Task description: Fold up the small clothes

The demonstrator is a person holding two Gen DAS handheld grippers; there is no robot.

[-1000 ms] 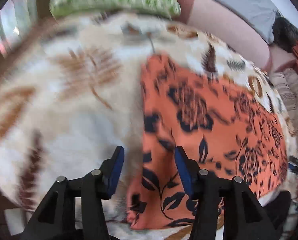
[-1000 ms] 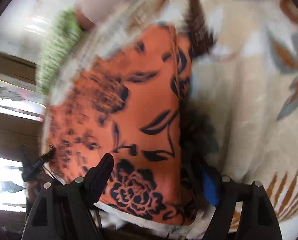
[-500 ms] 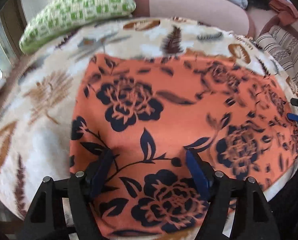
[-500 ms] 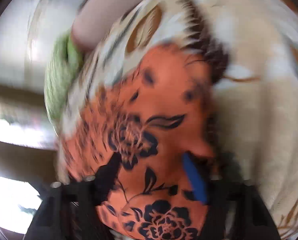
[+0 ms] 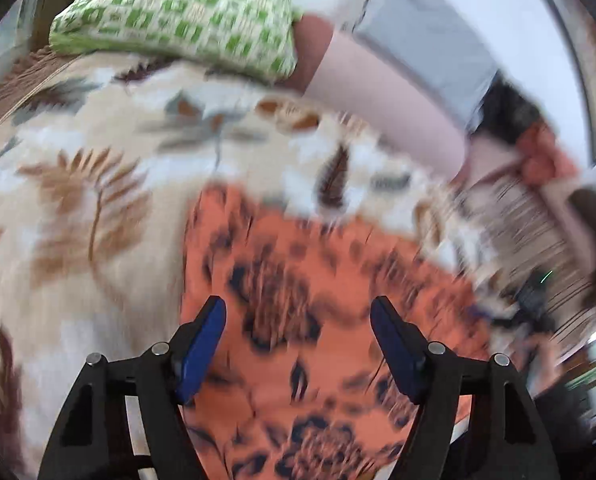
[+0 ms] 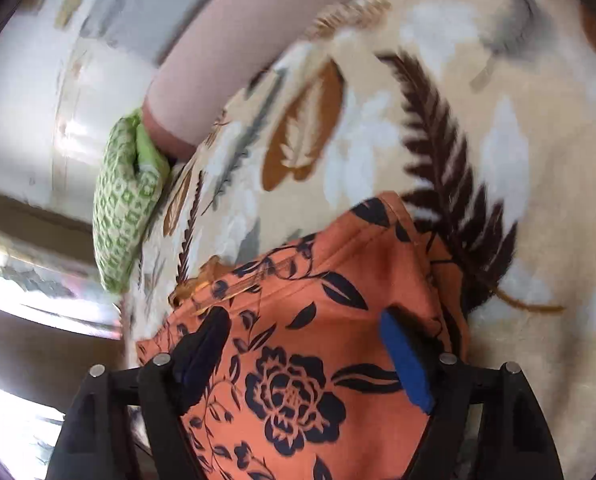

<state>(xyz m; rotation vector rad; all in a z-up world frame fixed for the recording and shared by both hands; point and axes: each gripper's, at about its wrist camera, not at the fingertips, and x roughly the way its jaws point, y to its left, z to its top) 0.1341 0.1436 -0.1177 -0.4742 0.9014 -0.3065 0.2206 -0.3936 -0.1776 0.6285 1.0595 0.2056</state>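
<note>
Your left hand-held gripper [image 5: 298, 344] is spread wide, with nothing between its blue pads, above the orange cloth [image 5: 318, 320], which lies on the leaf-print blanket [image 5: 78, 200] of the bed near its front edge. Your right hand-held gripper [image 6: 304, 350] is likewise spread, empty, over the cloth [image 6: 298, 360], whose corner looks folded. A green pillow [image 5: 178, 16] sits at the far edge.

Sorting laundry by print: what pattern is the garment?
Orange garment with dark navy flowers and leaves; clearest in right wrist view.
</note>
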